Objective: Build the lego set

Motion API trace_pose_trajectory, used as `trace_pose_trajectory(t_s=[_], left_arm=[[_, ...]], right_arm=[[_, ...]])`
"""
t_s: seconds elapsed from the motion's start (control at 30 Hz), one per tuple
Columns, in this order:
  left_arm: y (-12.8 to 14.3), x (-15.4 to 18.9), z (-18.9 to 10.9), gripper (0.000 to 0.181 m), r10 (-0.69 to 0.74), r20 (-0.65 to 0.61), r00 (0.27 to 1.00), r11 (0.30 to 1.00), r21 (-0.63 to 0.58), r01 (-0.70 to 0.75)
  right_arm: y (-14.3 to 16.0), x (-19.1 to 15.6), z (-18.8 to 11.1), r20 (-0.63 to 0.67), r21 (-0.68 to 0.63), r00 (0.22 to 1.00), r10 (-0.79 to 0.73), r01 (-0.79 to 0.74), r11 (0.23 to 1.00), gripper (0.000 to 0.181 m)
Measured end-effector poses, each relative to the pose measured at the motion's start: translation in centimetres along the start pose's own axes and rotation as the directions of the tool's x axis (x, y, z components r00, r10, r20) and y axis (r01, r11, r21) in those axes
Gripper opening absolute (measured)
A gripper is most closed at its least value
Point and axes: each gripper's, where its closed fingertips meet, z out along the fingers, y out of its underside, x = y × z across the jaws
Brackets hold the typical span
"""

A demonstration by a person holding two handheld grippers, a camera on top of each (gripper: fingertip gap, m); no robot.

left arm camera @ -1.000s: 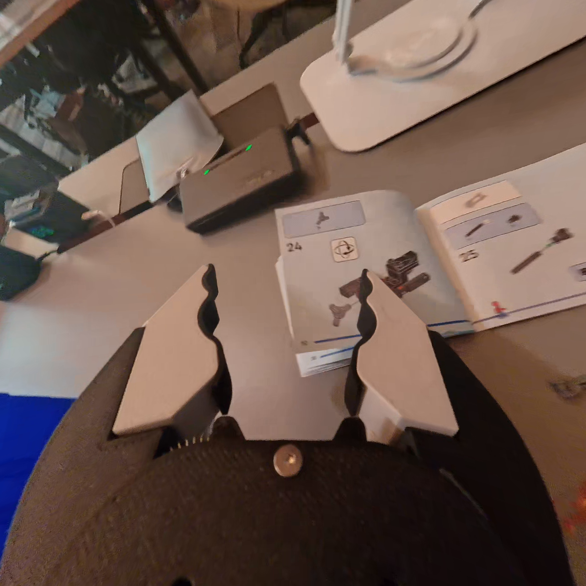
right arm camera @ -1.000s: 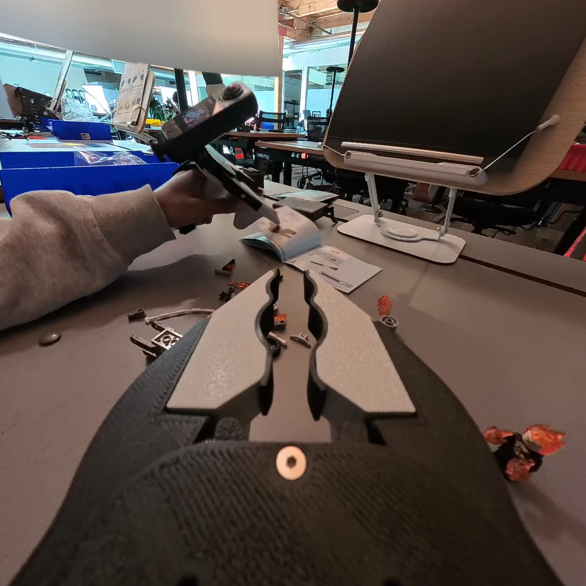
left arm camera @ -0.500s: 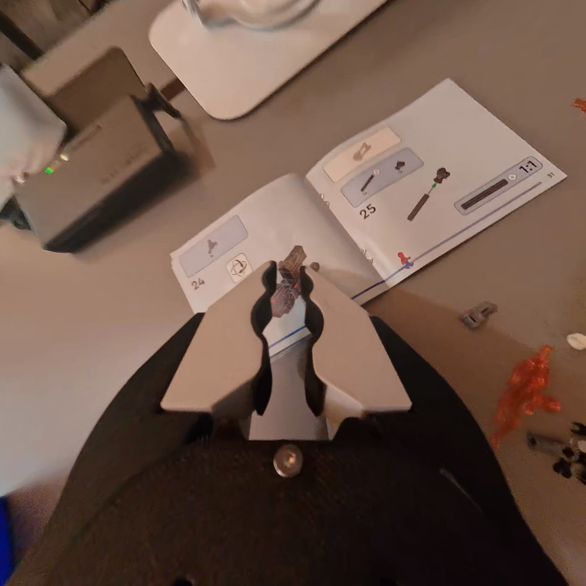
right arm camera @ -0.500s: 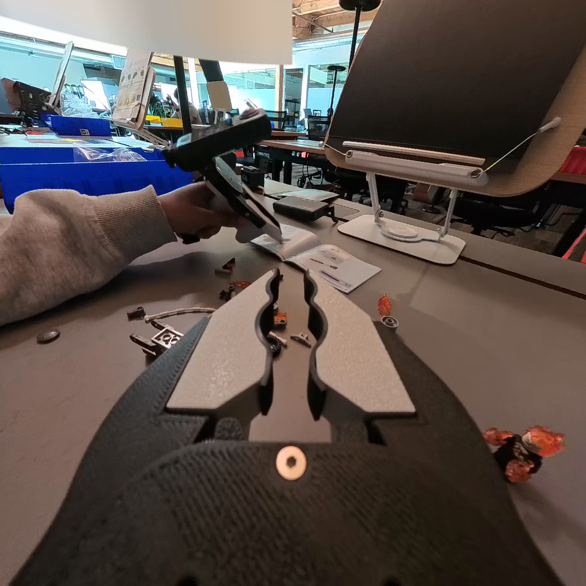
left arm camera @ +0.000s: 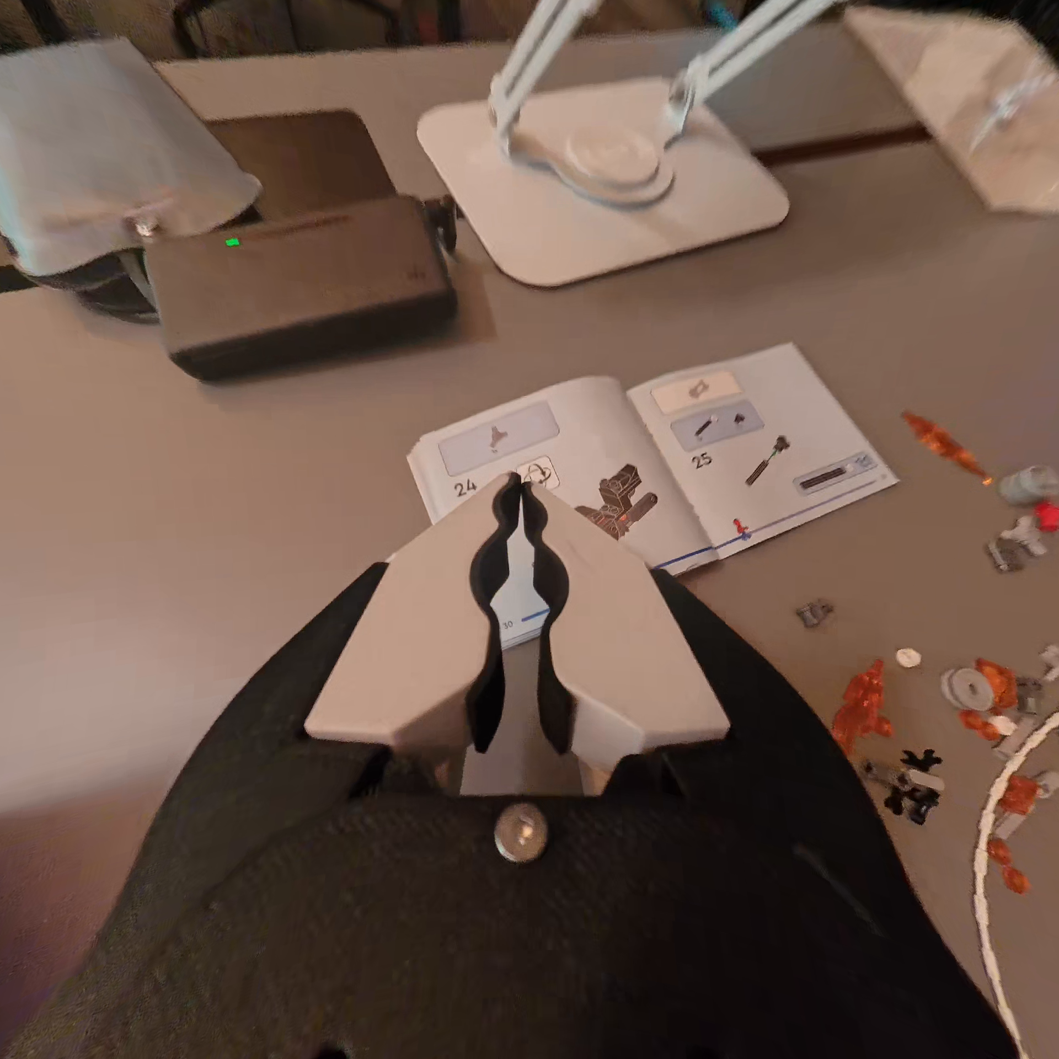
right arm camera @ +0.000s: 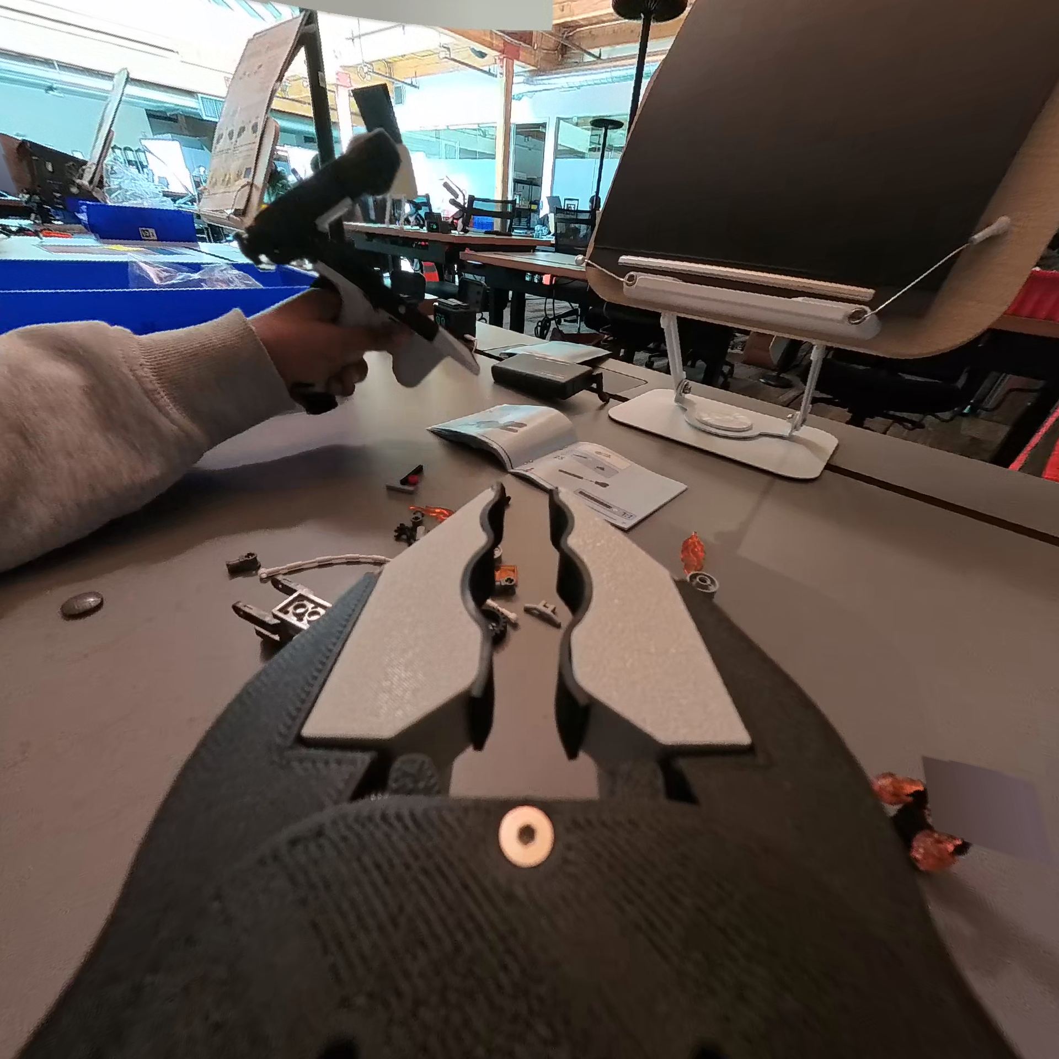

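A: What is the left hand-held gripper (left arm camera: 520, 487) doing?

B: It is hanging in the air above the near corner of the open instruction booklet (left arm camera: 647, 470), tips meeting with nothing between them. The right wrist view is showing it lifted clear of the counter (left arm camera: 229, 516), so I am judging that it is touching nothing.

A: And the right hand-held gripper (right arm camera: 527, 504)?

B: It is sitting low over the counter with a narrow gap between its fingers, gripping nothing. A small light grey piece (right arm camera: 542, 611) and an orange-and-grey piece (right arm camera: 506, 575) are lying in the gap's line of sight, on the counter beyond the tips.

A: Where are the rest of the lego parts lying?

B: They are lying loose on the counter: a dark grey bracket assembly (right arm camera: 286, 613) and a thin white flexible hose (right arm camera: 321, 564) to the left, transparent orange flame pieces (left arm camera: 859, 716) to the right of the booklet.

A: How are they going to handle?

B: I am expecting them to be very light, hard and smooth, so they are likely to skate or flip when nudged. The flame pieces are looking thin and awkward; pinching across their flat faces seems safest. The bracket assembly is offering a squarer body to pinch across.
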Motion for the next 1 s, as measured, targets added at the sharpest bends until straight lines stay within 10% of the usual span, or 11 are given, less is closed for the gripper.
trace_pose_trajectory(t_s=[1.0], left_arm=[[-0.4,1.8,-0.4,0.013,-0.014,-0.154,0.988,0.996,0.089,0.028]], right_arm=[[0.1,-0.1,0.1,-0.006,-0.003,1.000,-0.018,0.018,1.000,0.012]])
